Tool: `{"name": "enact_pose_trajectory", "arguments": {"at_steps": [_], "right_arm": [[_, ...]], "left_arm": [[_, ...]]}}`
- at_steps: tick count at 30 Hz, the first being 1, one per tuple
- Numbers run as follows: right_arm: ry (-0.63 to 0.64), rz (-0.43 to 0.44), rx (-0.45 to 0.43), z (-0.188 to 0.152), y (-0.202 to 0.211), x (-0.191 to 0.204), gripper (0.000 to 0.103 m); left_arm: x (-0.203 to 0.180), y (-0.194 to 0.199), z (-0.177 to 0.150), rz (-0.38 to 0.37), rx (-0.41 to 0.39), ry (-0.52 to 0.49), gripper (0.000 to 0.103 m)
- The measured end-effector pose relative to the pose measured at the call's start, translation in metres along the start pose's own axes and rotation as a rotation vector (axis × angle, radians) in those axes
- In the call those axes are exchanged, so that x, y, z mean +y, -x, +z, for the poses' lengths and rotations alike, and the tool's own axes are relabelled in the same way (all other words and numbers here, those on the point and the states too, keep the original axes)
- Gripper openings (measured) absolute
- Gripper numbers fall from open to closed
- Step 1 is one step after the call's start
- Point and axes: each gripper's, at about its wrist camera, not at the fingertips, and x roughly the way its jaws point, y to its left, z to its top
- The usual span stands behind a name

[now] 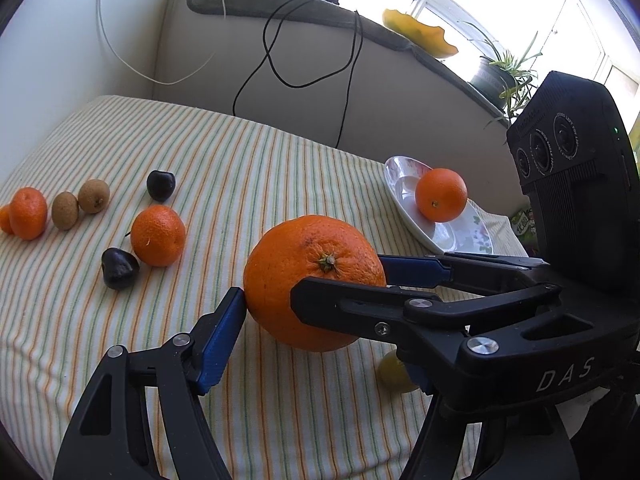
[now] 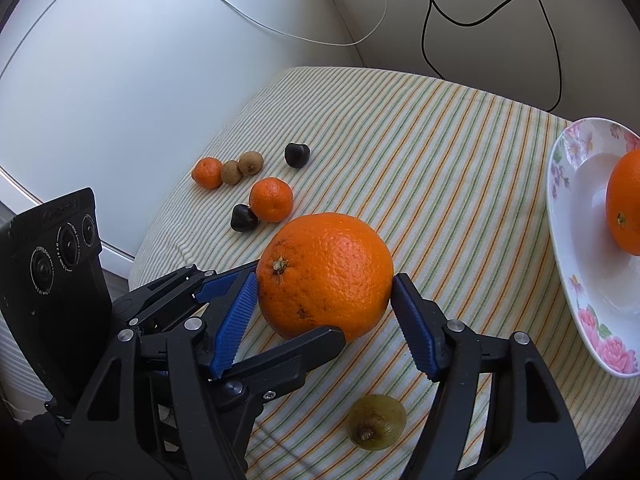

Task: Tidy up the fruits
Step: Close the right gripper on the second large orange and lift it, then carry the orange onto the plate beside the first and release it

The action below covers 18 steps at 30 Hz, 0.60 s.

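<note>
Pinching both tools (image 2: 324,308), big orange (image 2: 324,276) points stem upward-left.

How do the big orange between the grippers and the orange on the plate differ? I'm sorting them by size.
The big orange looks larger than the plate orange, though it is nearer the camera. The big orange is above the striped cloth, pressed by blue fingers of both grippers; the plate orange rests untouched on the floral plate. Both are round, bright orange, stem-end visible.
</note>
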Motion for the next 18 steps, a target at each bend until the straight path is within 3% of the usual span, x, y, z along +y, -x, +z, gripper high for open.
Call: {"name": "enact_pose_trajectory", "arguments": {"at_steps": [18], "right_arm": [[-0.069, -0.033, -0.090, -0.010, 0.057, -0.029, 0.072]], "left_arm": [[-0.055, -0.008, 0.016, -0.059, -0.005, -0.105, 0.071]]}}
